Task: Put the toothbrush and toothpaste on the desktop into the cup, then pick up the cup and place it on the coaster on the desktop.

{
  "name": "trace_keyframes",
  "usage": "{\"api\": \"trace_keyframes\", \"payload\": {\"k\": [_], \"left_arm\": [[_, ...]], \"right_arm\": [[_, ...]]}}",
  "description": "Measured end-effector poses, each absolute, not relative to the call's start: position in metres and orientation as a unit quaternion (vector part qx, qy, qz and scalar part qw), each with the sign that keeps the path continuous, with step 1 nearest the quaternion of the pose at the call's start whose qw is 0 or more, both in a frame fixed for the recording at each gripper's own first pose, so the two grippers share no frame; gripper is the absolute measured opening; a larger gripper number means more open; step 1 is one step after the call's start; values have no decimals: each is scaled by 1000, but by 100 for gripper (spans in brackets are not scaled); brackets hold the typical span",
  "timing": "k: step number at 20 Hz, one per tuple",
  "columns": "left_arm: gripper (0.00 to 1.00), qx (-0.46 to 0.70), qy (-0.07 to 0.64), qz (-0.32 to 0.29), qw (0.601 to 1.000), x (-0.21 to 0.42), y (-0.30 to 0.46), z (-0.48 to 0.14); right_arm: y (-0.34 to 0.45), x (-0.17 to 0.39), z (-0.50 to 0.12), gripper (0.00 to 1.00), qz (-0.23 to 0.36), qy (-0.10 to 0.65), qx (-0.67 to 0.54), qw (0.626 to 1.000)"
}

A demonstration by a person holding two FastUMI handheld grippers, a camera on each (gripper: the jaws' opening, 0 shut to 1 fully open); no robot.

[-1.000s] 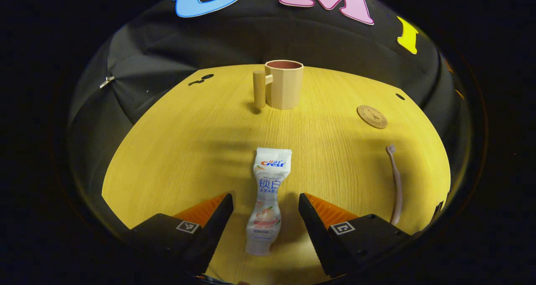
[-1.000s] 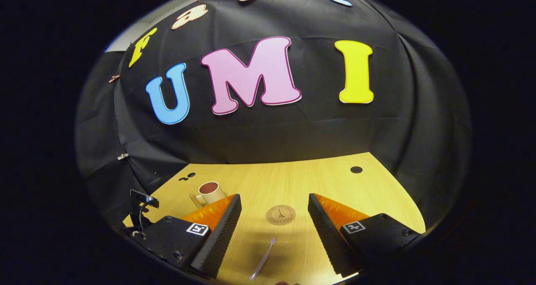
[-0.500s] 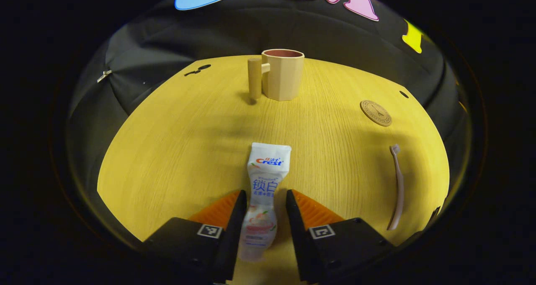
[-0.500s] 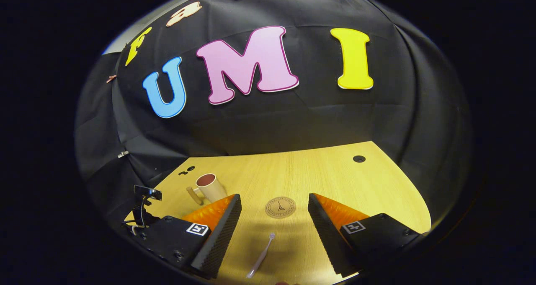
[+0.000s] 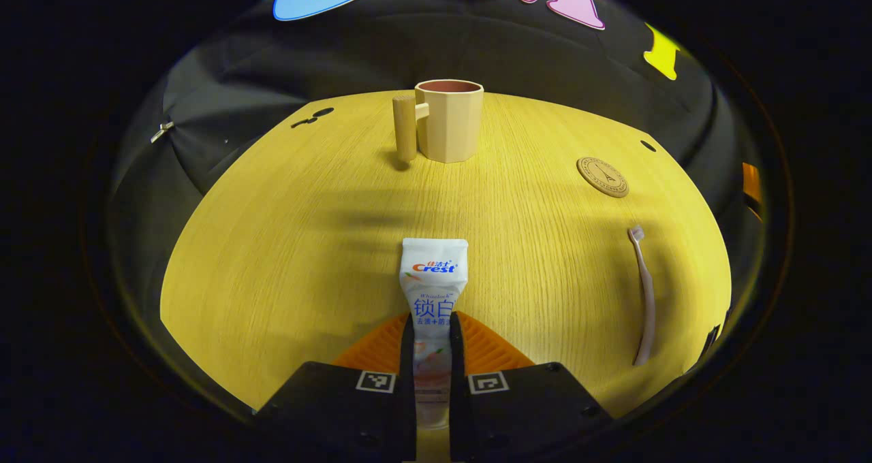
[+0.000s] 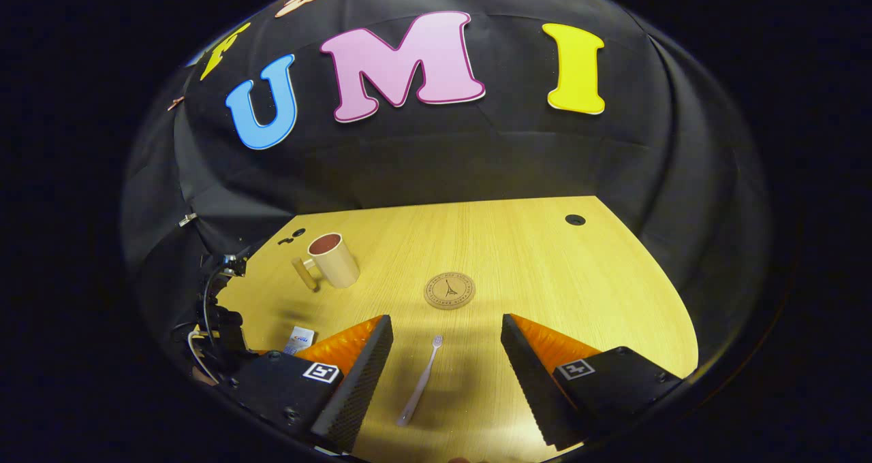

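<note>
A round dark hole (image 6: 575, 219) is seen in the wooden tabletop near its far right corner. A pair of small dark holes (image 5: 310, 117) is seen near the far left edge. A small metal clip (image 5: 161, 133) is pinned on the cloth wall (image 6: 436, 170) at the left.

left gripper (image 5: 431, 333) fingers pinched, right gripper (image 6: 446, 340) fingers spread

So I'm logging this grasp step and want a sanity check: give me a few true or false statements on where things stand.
1. The left gripper is shut on the toothpaste. True.
2. The toothbrush is in the cup. False: it lies on the desk.
3. The right gripper is open, above the toothbrush. True.
4. The cup stands on the coaster. False: they are apart, and the coaster is bare.
</note>
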State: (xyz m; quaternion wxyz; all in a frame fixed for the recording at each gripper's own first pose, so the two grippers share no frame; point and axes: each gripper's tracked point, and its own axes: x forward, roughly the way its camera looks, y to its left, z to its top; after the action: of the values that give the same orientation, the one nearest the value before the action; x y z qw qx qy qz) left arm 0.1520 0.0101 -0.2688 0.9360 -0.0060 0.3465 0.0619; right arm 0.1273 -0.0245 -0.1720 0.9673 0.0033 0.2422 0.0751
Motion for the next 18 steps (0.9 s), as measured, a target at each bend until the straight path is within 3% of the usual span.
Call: {"api": "trace_keyframes", "payload": {"k": [9,18], "left_arm": [[22,7,311,12,950,97,31,-236],[22,-13,317,16,948,33,50,-236]], "right_arm": [[12,126,-231,99,42,307,-7,951],[8,112,-303,99,-13,395,-37,918]]}}
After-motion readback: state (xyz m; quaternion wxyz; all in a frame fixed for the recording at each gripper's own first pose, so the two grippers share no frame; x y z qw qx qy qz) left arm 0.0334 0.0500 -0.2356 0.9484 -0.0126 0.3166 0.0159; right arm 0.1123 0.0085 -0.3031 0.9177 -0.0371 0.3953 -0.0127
